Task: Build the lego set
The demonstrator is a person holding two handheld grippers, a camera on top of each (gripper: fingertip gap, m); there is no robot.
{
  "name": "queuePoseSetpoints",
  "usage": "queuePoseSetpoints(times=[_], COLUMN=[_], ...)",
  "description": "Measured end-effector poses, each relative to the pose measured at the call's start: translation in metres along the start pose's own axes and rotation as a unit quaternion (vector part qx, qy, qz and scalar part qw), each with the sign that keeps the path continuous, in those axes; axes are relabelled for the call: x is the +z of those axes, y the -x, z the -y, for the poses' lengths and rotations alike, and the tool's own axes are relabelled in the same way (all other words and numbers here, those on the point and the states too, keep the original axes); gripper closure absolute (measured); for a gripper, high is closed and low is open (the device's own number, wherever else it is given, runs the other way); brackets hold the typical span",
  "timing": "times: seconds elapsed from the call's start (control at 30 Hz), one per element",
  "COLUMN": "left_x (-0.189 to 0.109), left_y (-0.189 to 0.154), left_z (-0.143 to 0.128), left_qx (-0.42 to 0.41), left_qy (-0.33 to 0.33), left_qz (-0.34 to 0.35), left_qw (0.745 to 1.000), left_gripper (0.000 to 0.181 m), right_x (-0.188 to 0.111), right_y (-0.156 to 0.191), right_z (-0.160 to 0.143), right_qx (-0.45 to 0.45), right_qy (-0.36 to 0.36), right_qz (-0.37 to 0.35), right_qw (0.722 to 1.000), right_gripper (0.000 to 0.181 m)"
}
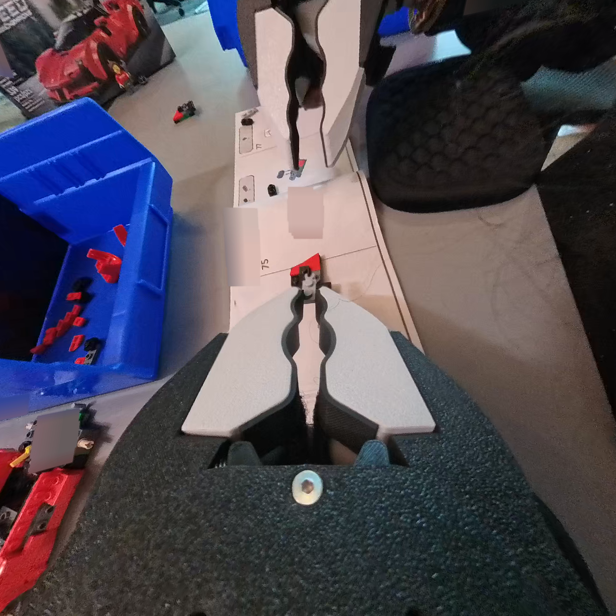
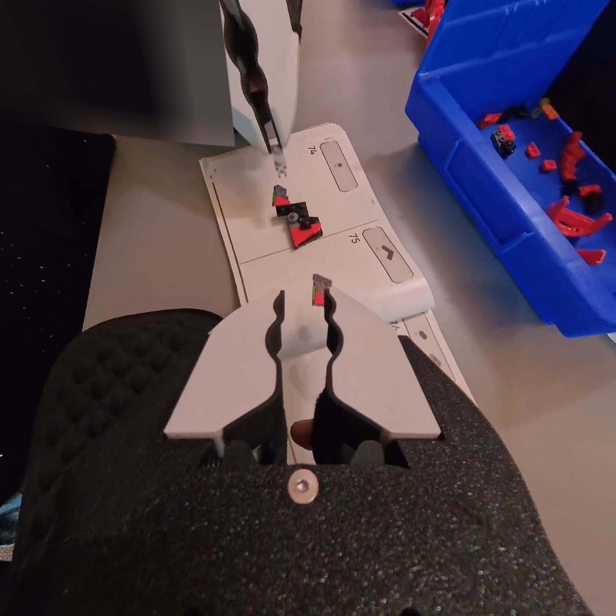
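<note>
A small red, black and grey lego assembly (image 1: 308,266) lies on the open instruction booklet (image 1: 350,233); it also shows in the right wrist view (image 2: 298,221). My left gripper (image 1: 308,293) is shut on a small light-grey piece (image 1: 308,287) and holds it just short of the assembly. In the right wrist view the left gripper (image 2: 274,146) comes in from the top with the grey piece (image 2: 280,163) blurred at its tips. My right gripper (image 2: 305,293) is open and empty over the booklet (image 2: 333,206), near side of the assembly. It stands at the top of the left wrist view (image 1: 313,165).
A blue bin (image 1: 133,266) with several loose red and black pieces stands beside the booklet, also in the right wrist view (image 2: 466,186). The set's box (image 1: 83,60), a second small assembly (image 1: 185,111), the part-built red model (image 1: 26,506) and a black mat (image 2: 50,233) are around. About 10 centimetres separates my left fingertips from my right.
</note>
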State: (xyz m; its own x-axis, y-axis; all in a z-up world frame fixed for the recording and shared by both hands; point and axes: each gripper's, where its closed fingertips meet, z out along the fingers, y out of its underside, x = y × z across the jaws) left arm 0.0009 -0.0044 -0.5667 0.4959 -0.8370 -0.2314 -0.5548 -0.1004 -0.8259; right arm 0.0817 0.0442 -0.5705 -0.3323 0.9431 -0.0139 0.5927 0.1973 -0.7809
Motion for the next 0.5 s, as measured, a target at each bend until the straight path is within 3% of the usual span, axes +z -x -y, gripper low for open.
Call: queuePoseSetpoints(times=[0.3, 0.5], left_x=[0.016, 0.016], left_y=[-0.001, 0.0], left_z=[-0.006, -0.007], left_qx=[0.025, 0.018], left_qy=[0.039, 0.039], left_qz=[-0.005, -0.006], left_qw=[0.999, 0.999], left_gripper=[0.175, 0.175], right_x=[0.048, 0.057], right_y=[0.006, 0.004], right_z=[0.014, 0.012], right_qx=[-0.027, -0.038], right_qy=[0.043, 0.059], right_qz=[0.046, 0.048], right_qw=[0.998, 0.996], right_gripper=[0.159, 0.158])
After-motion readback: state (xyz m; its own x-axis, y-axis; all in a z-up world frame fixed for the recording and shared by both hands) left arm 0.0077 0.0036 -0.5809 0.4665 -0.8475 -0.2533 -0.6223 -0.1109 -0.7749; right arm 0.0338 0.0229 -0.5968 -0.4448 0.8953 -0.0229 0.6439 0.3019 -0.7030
